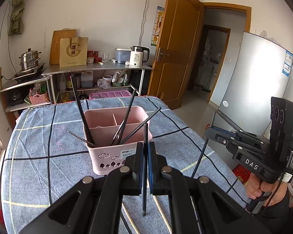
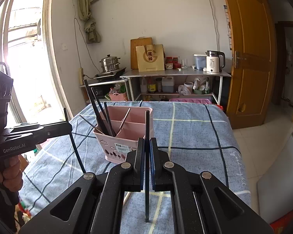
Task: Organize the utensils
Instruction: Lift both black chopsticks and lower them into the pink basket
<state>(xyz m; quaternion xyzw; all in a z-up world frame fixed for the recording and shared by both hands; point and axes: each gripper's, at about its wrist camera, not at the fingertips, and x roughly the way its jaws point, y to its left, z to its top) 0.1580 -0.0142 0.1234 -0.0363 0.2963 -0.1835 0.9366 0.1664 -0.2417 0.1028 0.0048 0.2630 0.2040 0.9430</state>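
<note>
A pink utensil basket (image 1: 115, 146) with three compartments stands mid-table; it also shows in the right wrist view (image 2: 123, 136). Several black chopsticks (image 1: 84, 115) lean in its front compartment. My left gripper (image 1: 146, 150) is shut on one black chopstick (image 1: 145, 175), held upright just in front of the basket. My right gripper (image 2: 147, 146) is shut on another black chopstick (image 2: 147, 156), upright, in front of the basket's right corner. The right gripper (image 1: 209, 134) also shows from the left wrist view, to the right of the basket, chopstick (image 1: 200, 159) hanging down.
The table has a blue checked cloth (image 1: 39, 156). Metal shelves (image 1: 99, 68) with a kettle (image 1: 137, 56), pot (image 1: 30, 58) and bottles stand behind. A wooden door (image 1: 177, 44) and a fridge (image 1: 254, 81) are to the right. A window (image 2: 25, 58) is to the left.
</note>
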